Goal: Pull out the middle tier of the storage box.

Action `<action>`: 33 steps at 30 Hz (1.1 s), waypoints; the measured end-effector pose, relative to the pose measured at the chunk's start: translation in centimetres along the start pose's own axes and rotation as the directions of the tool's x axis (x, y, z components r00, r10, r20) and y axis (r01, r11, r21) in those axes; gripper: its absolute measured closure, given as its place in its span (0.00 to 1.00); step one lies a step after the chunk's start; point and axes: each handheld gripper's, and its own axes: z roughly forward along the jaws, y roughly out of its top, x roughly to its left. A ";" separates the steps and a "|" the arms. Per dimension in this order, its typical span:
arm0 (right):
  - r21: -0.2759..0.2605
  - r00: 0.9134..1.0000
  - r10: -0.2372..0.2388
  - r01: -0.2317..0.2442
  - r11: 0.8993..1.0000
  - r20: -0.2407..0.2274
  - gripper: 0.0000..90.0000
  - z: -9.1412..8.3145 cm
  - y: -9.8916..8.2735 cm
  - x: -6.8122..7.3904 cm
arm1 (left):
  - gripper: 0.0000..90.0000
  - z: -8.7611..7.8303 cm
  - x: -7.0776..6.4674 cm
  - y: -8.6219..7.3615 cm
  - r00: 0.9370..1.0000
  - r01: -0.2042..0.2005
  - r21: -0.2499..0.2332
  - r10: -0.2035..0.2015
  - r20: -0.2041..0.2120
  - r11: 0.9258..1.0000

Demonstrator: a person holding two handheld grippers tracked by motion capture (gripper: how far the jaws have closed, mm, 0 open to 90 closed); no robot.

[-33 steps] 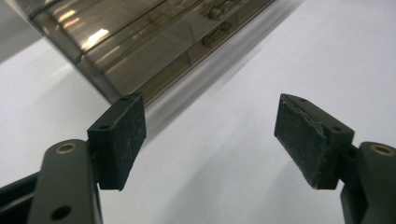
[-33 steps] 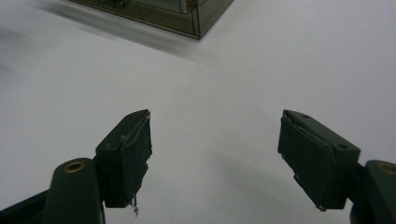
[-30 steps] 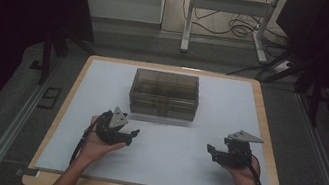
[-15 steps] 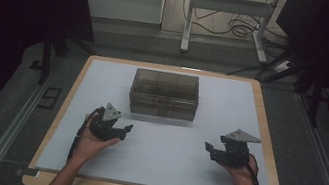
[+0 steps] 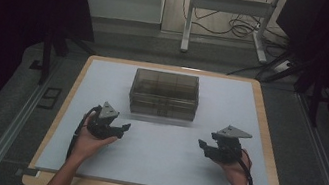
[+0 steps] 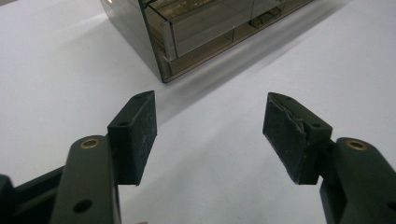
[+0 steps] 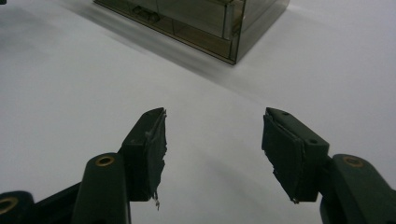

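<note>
Resting low over the white mat (image 5: 156, 157), the left gripper (image 5: 122, 129) and the right gripper (image 5: 203, 145) sit well apart, each held in a hand that comes in from the near edge of the table (image 5: 266, 140). Both point inward and toward the smoky transparent box (image 5: 165, 93), which stands on the mat at the far middle, between the two and clear of both. Its lid is down and inner dividers show through the walls. In the left gripper view a corner of the box (image 6: 161, 60) lies ahead of the jaws; in the right gripper view another corner (image 7: 231, 44) does. Each gripper's jaws have just been closing, yet they stand well apart with nothing between them, only bare mat.
</note>
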 end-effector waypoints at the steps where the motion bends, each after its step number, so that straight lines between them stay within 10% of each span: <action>1: -0.001 1.000 -0.001 0.001 1.000 -0.004 0.43 0.1 0.1 0.0 | 0.40 0.0 0.1 0.0 1.000 0.000 -0.003 0.000 -0.003 1.000; 12: -0.017 0.998 -0.012 0.011 1.000 -0.055 0.48 0.8 1.4 -0.2 | 0.45 0.2 0.9 0.2 0.999 0.037 -0.004 -0.037 0.018 0.999; 33: 0.058 0.994 -0.086 0.089 0.994 -0.061 0.52 2.0 3.5 -0.4 | 0.46 0.2 1.7 2.4 0.999 -0.026 -0.010 0.026 0.046 1.000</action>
